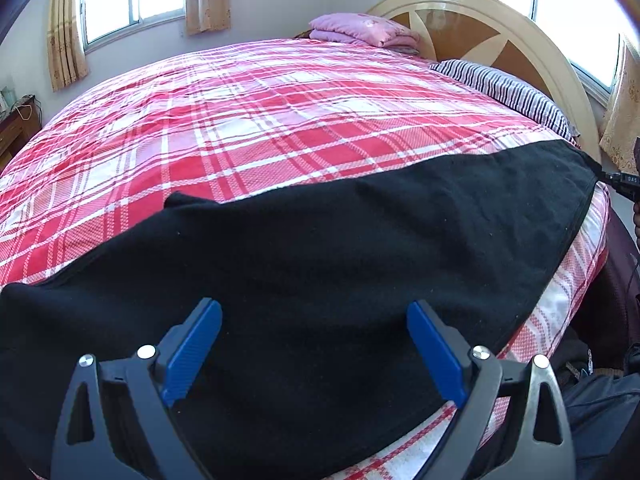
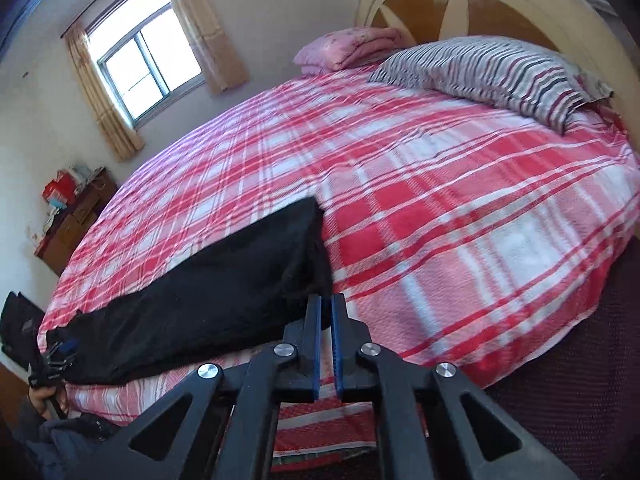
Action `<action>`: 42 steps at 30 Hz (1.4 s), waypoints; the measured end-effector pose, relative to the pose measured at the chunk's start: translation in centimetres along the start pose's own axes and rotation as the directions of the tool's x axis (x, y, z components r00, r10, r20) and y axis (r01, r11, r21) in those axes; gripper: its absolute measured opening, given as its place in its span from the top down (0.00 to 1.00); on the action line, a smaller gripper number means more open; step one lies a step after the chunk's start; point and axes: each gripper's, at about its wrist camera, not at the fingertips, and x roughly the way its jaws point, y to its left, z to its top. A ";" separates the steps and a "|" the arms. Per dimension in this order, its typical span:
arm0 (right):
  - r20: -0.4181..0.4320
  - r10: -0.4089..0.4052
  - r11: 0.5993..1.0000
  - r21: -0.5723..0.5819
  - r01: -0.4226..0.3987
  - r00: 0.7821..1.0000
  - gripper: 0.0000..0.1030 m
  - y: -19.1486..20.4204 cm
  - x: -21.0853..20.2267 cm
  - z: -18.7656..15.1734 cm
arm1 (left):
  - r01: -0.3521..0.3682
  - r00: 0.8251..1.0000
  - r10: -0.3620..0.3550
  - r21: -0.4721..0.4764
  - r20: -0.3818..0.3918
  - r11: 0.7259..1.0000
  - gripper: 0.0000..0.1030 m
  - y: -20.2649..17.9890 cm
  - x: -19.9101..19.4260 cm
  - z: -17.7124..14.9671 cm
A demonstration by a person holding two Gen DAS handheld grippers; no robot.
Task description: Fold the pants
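Where the left wrist view begins, at its far left edge, a wooden bedside cabinet [image 1: 14, 130] is cut off by the frame and its top is too small to read. Black pants [image 1: 320, 264] lie spread along the near edge of the bed, on a red-and-white plaid bedspread [image 1: 240, 120]; their dark cloth swallows seams and folds, so leg and waist cannot be told apart here. Left gripper [image 1: 314, 314] hovers over the pants with its blue pads [image 1: 192, 354] standing wide apart, nothing between them; whether the tips touch the cloth is unclear. Further right, a folded pink quilt [image 1: 360, 30] and a striped pillow [image 1: 508, 90] sit by the curved headboard [image 1: 480, 20]. At the right margin the pants' far corner meets a small dark tip, mostly out of frame.

Right wrist view, left to right: a hand [image 2: 42, 396] at the lower left is partly hidden, holding the other gripper at the pants' end. Cluttered cabinet [image 2: 76, 216] beyond, contents blurred. Pants [image 2: 208, 292] run as a long band toward the right gripper [image 2: 326, 304], whose jaws are closed together at the pants' near corner. Whether cloth is pinched between the pads cannot be made out; the edge is hidden behind the fingers.
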 end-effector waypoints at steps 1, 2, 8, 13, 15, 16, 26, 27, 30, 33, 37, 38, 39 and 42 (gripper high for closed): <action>-0.005 -0.003 1.000 0.001 0.003 1.000 0.97 -0.3 -0.2 0.1 | 0.001 1.000 -0.001 0.000 0.001 1.000 0.06 0.0 0.0 0.0; -0.012 -0.006 1.000 0.003 0.006 1.000 0.97 -0.5 -0.1 0.1 | 0.002 1.000 -0.002 0.000 0.001 1.000 0.06 0.0 0.0 0.0; -0.029 0.002 1.000 -0.028 -0.003 1.000 0.94 -0.1 0.7 -0.1 | -0.002 1.000 0.002 0.011 0.000 1.000 0.06 0.0 -0.2 0.1; 0.084 -0.040 0.996 -0.075 0.047 0.996 0.80 2.3 -2.1 1.9 | -0.007 1.000 0.007 -0.021 0.021 1.000 0.06 0.7 -0.7 0.5; 0.071 0.020 0.996 -0.086 -0.014 0.997 0.75 3.7 -1.7 2.6 | -0.006 1.000 0.007 -0.029 0.027 1.000 0.06 0.8 -0.8 0.5; 0.067 0.038 0.995 -0.092 -0.032 0.997 0.75 4.4 -1.3 3.0 | -0.008 1.000 0.009 -0.027 0.028 1.000 0.06 0.8 -0.8 0.6; -0.100 0.096 0.994 0.066 -0.089 0.990 0.78 4.8 9.4 3.5 | -0.034 0.999 0.034 0.007 -0.007 0.999 0.06 0.9 0.2 -0.1; -0.081 0.123 0.990 0.073 -0.117 0.989 0.81 4.2 9.1 3.3 | -0.037 0.999 0.038 0.021 -0.008 0.999 0.06 0.7 0.2 -0.1; -0.072 0.120 0.990 0.083 -0.114 0.990 0.78 3.2 7.6 3.5 | -0.061 0.998 0.062 0.054 -0.008 0.997 0.05 0.2 0.4 -0.3; -0.029 0.119 0.988 0.102 -0.116 0.992 0.60 2.2 5.6 3.8 | -0.062 0.998 0.062 0.047 -0.011 0.997 0.04 0.3 0.2 -0.2; -0.001 0.066 0.987 0.149 -0.065 0.998 0.34 0.1 4.3 3.8 | -0.062 0.998 0.062 0.034 -0.002 0.998 0.04 0.6 -0.4 0.1; -0.003 0.071 0.984 0.167 -0.069 0.998 0.34 -0.4 4.3 3.8 | -0.065 0.998 0.065 0.034 0.006 0.997 0.04 0.8 -0.7 0.2; -0.004 0.074 0.981 0.179 -0.072 0.997 0.34 -1.0 4.2 3.9 | -0.073 0.997 0.072 0.034 0.015 0.997 0.04 1.0 -1.0 0.4; -0.016 0.082 0.978 0.194 -0.077 0.997 0.34 -1.8 4.2 3.9 | -0.112 0.993 0.111 0.025 0.038 0.993 0.04 2.2 -1.9 0.8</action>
